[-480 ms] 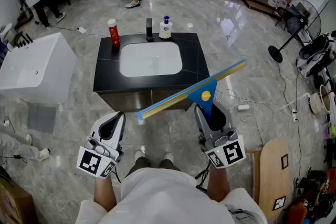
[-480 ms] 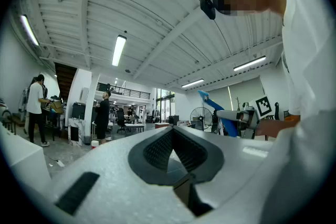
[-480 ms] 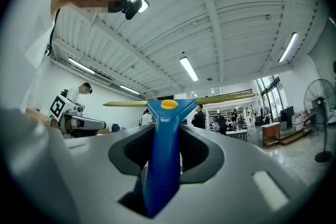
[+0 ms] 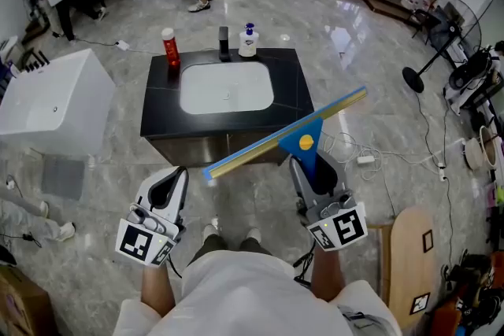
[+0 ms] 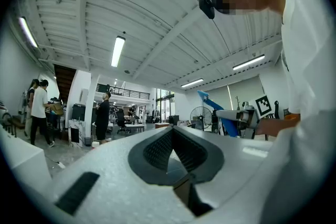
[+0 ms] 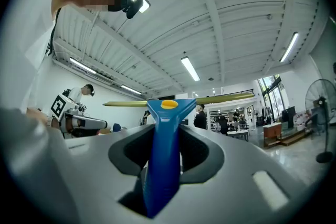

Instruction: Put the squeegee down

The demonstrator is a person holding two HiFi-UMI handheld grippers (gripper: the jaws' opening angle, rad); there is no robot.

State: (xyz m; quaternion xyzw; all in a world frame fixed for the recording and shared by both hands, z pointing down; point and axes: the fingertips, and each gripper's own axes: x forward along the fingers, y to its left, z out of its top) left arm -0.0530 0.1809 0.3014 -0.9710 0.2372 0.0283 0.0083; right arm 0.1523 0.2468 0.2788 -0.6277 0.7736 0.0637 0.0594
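My right gripper (image 4: 309, 171) is clamped on the squeegee (image 4: 285, 139) by its blue handle. The head view shows the blade slanting across mid-frame, in the air just below the black sink counter (image 4: 157, 106). My right gripper view alone shows the handle (image 6: 161, 165) pinched between my pads, with the blade lying level across the frame's middle. My left gripper (image 4: 175, 179), at lower left, is closed at the tips with nothing in it, which only its own view (image 5: 173, 150) makes plain.

The squeegee (image 4: 272, 142) hides its handle end within the right tongs (image 4: 313, 168) (the white box (image 4: 55, 98) runs off the left edge).
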